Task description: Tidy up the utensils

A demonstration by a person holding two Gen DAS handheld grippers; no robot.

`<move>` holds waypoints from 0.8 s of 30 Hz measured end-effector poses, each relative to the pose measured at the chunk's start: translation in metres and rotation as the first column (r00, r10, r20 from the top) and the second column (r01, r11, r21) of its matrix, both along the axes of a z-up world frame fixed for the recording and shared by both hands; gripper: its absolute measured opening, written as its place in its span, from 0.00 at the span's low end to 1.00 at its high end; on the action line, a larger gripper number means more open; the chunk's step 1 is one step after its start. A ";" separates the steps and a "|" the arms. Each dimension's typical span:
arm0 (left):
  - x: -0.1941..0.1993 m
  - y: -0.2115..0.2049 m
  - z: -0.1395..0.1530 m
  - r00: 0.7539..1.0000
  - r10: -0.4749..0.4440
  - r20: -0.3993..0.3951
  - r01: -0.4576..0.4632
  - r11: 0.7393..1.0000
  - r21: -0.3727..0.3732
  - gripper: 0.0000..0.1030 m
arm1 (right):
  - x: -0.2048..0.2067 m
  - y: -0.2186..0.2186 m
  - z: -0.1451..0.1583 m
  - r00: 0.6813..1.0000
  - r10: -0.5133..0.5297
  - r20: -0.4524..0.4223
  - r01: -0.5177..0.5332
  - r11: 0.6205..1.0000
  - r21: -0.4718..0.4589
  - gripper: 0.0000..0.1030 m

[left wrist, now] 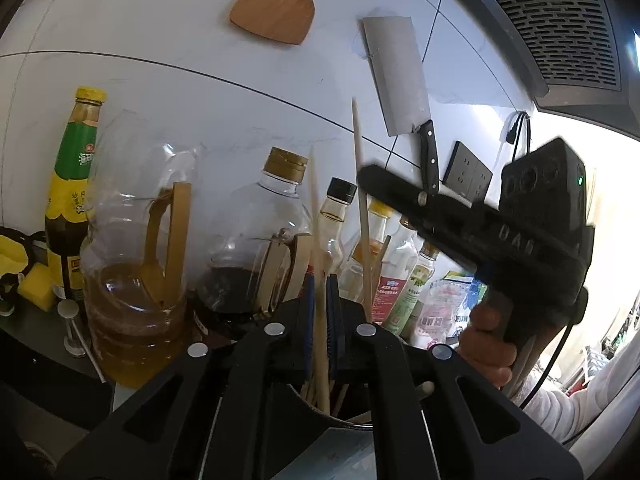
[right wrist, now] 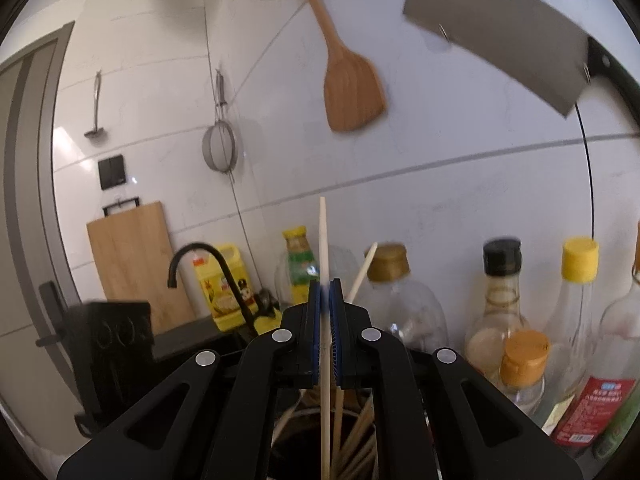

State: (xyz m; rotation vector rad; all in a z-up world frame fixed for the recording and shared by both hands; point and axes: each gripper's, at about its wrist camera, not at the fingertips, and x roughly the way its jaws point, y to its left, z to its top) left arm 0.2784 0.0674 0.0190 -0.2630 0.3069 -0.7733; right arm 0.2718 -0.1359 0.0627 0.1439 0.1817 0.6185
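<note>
Left gripper (left wrist: 319,304) is clamping a pale wooden chopstick (left wrist: 319,320) upright between its blue pads; right gripper (right wrist: 325,308) is pinching another slim, light chopstick (right wrist: 324,264) likewise. Directly below each gripper's fingers, a dark holder (right wrist: 296,436) is holding more chopsticks, their lower ends inside.

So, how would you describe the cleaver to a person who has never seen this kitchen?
Look at the white tiled wall behind the row of bottles. Two tools hang there: a wooden spatula and, nearer the range hood, the cleaver. It is the only one with a broad rectangular steel blade and a black riveted handle, which points down.
</note>
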 end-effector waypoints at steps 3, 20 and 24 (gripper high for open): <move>-0.001 0.002 0.000 1.000 0.004 -0.002 -0.004 1.000 -0.003 0.05 | -0.002 -0.003 -0.007 1.000 0.000 -0.020 0.000 1.000 -0.007 0.05; -0.056 0.041 0.017 0.985 0.168 -0.031 -0.167 0.985 0.037 0.91 | -0.059 -0.019 0.002 0.993 -0.113 -0.027 0.112 0.993 -0.045 0.80; -0.079 0.053 0.018 0.970 0.242 -0.028 -0.239 0.967 0.083 0.94 | -0.080 -0.019 -0.003 0.990 -0.132 -0.042 0.131 0.991 -0.026 0.85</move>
